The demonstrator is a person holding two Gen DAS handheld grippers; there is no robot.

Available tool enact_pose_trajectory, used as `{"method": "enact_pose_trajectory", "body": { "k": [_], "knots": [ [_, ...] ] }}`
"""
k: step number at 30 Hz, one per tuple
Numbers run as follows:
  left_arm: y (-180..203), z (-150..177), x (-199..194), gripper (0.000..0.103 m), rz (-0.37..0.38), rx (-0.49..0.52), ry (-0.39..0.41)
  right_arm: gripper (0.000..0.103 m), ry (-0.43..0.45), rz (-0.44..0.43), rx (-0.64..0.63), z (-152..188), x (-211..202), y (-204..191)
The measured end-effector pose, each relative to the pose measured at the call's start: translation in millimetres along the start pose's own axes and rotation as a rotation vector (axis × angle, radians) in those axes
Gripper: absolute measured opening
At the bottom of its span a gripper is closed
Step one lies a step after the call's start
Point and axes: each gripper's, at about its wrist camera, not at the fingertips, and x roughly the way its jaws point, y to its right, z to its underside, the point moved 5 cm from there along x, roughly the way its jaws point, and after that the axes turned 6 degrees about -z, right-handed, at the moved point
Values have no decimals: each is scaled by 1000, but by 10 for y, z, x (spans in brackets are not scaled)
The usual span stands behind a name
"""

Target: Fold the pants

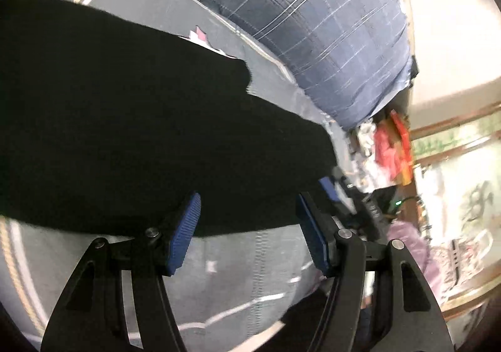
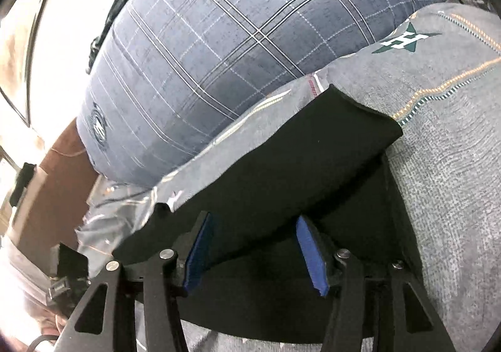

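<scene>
While over pants [image 1: 125, 120], left claw [image 1: 249, 226] gapes, empty.

The pants [image 1: 125, 120] are matt black cloth lying on a grey woven bedsheet [image 2: 454, 139]. The plaid pillow [image 1: 313, 23] looks like slubby blue fabric. Ribbed blue pads [image 1: 188, 233] line matt black plastic fingers.
</scene>
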Motion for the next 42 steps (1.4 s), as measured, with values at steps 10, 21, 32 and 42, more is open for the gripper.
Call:
{"method": "enact_pose_trajectory", "body": {
  "k": [10, 21, 32, 42],
  "knots": [
    [-39, 29, 271, 63, 77, -186, -35, 60, 34, -21, -8, -16, 49, -19],
    [-44, -176, 376, 63, 65, -296, 2, 60, 67, -22, 25, -96, 93, 25],
    [-37, -307, 254, 13, 66, -215, 81, 5, 141, -27, -29, -185, 6, -74],
    [-249, 15, 139, 13, -80, -86, 71, 5, 1, 133, -131, 360, -183, -197]
  ]
}}
